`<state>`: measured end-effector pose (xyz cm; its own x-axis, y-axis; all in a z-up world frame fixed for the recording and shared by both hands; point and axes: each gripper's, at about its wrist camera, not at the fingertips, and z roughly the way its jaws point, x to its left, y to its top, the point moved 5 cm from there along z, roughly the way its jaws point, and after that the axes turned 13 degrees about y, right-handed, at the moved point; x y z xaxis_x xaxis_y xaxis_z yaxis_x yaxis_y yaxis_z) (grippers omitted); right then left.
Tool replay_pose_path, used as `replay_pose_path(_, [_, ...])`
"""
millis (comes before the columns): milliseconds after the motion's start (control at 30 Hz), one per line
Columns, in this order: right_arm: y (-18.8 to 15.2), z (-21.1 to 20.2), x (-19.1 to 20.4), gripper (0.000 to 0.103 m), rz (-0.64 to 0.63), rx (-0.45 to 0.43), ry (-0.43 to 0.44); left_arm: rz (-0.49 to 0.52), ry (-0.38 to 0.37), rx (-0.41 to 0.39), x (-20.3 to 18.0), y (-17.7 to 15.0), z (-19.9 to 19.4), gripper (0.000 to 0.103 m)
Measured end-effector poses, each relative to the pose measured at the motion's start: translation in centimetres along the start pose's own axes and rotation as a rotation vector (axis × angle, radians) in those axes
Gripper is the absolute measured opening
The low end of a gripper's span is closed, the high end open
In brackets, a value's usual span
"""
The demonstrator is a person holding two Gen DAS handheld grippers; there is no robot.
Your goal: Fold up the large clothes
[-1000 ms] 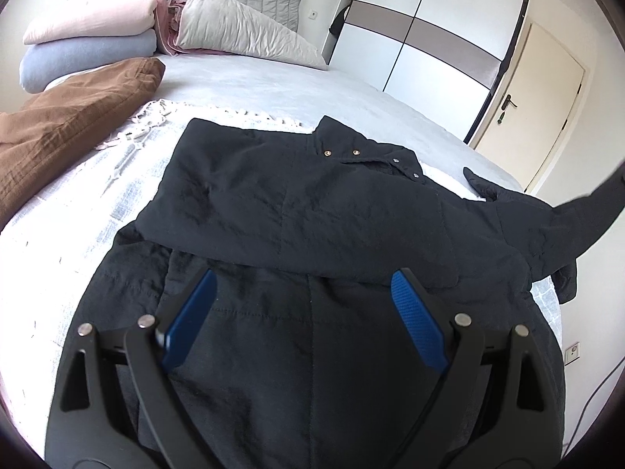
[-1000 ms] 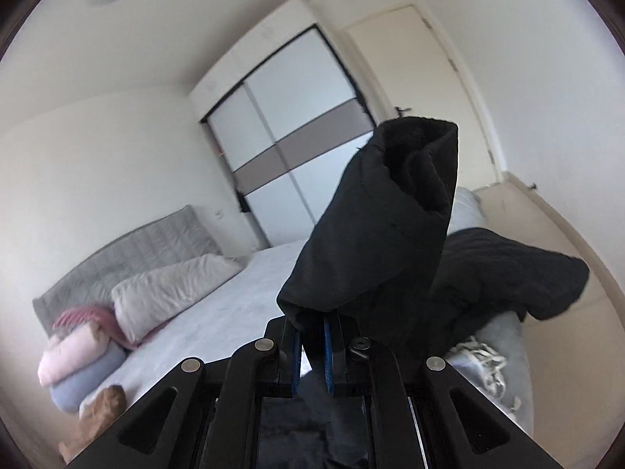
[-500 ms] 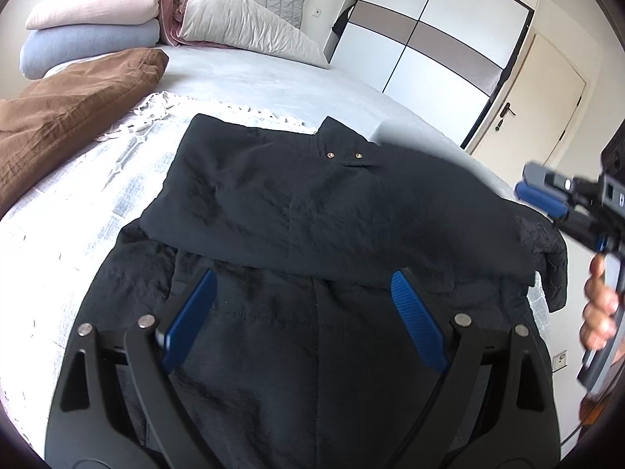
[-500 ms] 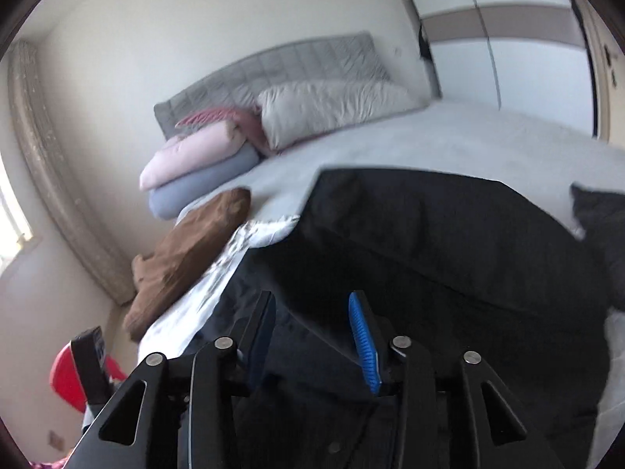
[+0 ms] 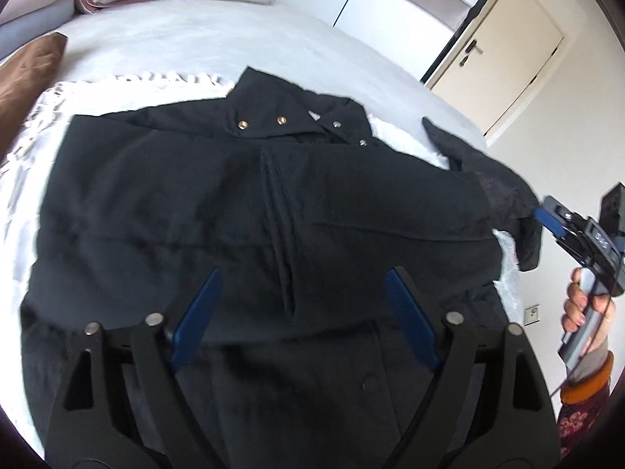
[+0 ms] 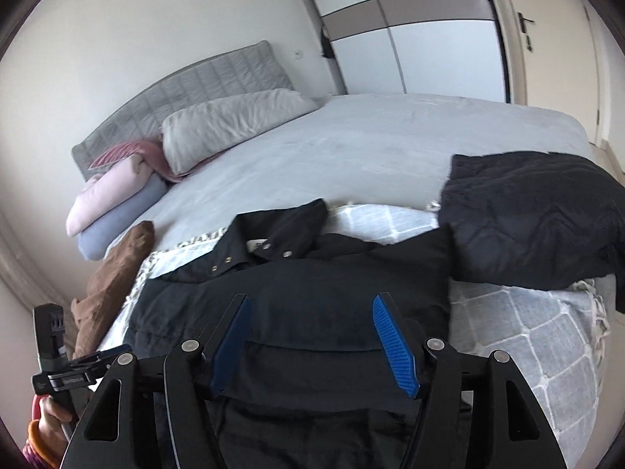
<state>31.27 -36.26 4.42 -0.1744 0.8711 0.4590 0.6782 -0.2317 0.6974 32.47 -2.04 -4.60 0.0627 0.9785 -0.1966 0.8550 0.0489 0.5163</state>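
Right now the left hand-held gripper [image 5: 300, 312] hangs over the lower half of the black snap-collared jacket [image 5: 250, 211], its blue-padded fingers [image 5: 197, 310] spread wide and holding nothing. Across from it, the right hand-held gripper [image 6: 312, 346] is released as well, its blue pads [image 6: 394, 346] parted above the jacket's folded-over sleeves; in the left wrist view it shows at the bed's right edge, gripped by a bare hand [image 5: 582, 308].

That jacket lies flat on a white fringed throw with a grid pattern [image 6: 527, 336], collar pointing toward the headboard, both sleeves folded across the chest. Just beside its right shoulder sits a crumpled black quilted garment [image 6: 539, 215], overlapping the jacket's edge and crowding that side. On the opposite side a brown corduroy garment [image 6: 117, 269] lies along the edge of the grey bed [image 6: 371, 136].

Farther off, near the grey quilted headboard [image 6: 195, 90], rest a grey pillow [image 6: 234, 121], a pink rolled blanket [image 6: 105, 195] and a pale blue bolster [image 6: 117, 226]. A white-and-taupe sliding wardrobe [image 6: 410, 27] and a cream door [image 5: 511, 43] stand beyond the bed.
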Motion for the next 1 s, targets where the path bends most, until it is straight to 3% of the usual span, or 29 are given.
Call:
replay_pose_path(100, [0.0, 0.8, -5.2, 0.066, 0.106, 0.002, -0.027, -0.027, -0.002, 0.077, -0.9, 0.7, 4.2, 0.061])
replay_pose_path(133, [0.0, 1.4, -7.1, 0.066, 0.145, 0.010, -0.034, -0.046, 0.002, 0.098, -0.9, 0.9, 5.3, 0.050])
replay_pose_path(267, [0.5, 3.9, -11.4, 0.066, 0.264, 0.003, 0.001, -0.097, 0.011, 0.084, -0.5, 1.2, 6.2, 0.010])
replay_pose_path(400, [0.9, 7.2, -15.1, 0.063, 0.471, -0.056, 0.053, -0.029, 0.069, -0.061, -0.7, 1.3, 3.3, 0.008])
replay_pose_path(467, [0.7, 9.0, -15.8, 0.041, 0.531, -0.041, 0.074, 0.022, 0.101, -0.101, -0.9, 1.1, 2.2, 0.008])
replay_pose_path(500, [0.8, 9.8, -15.6, 0.015, 0.545, -0.024, 0.093, 0.043, 0.108, -0.112, -1.0, 1.0, 1.7, 0.008])
replay_pose_path(533, [1.1, 9.9, -14.9, 0.010, 0.525, -0.025, 0.080, 0.055, 0.111, -0.126, -0.9, 1.0, 1.2, 0.008])
replay_pose_path(567, [1.9, 9.5, -13.5, 0.009, 0.449, -0.049, 0.054, 0.060, 0.115, -0.136, -0.7, 1.1, 0.9, 0.008])
replay_pose_path(667, [4.7, 7.1, -8.9, 0.007, 0.235, -0.149, 0.084, 0.066, 0.121, -0.183, 0.1, 1.8, 0.0, 0.008])
replay_pose_path(733, [6.2, 6.4, -8.1, 0.007, 0.145, -0.171, 0.023, 0.075, 0.101, -0.176, 0.1, 1.9, 0.6, 0.008])
replay_pose_path(833, [7.7, 6.8, -10.1, 0.005, 0.123, -0.153, -0.144, 0.147, 0.143, -0.099, -0.8, 1.8, 3.7, 0.011])
replay_pose_path(867, [7.9, 6.4, -10.8, 0.005, 0.137, -0.156, -0.173, 0.158, 0.156, -0.063, -0.8, 1.6, 4.8, 0.017])
replay_pose_path(967, [7.7, 4.0, -12.3, 0.010, 0.221, -0.180, -0.152, 0.143, 0.157, -0.099, -0.3, 1.8, 4.2, 0.025])
replay_pose_path(1000, [7.3, 3.5, -12.0, 0.019, 0.199, -0.168, -0.138, 0.142, 0.167, -0.130, -0.3, 2.2, 3.5, 0.027])
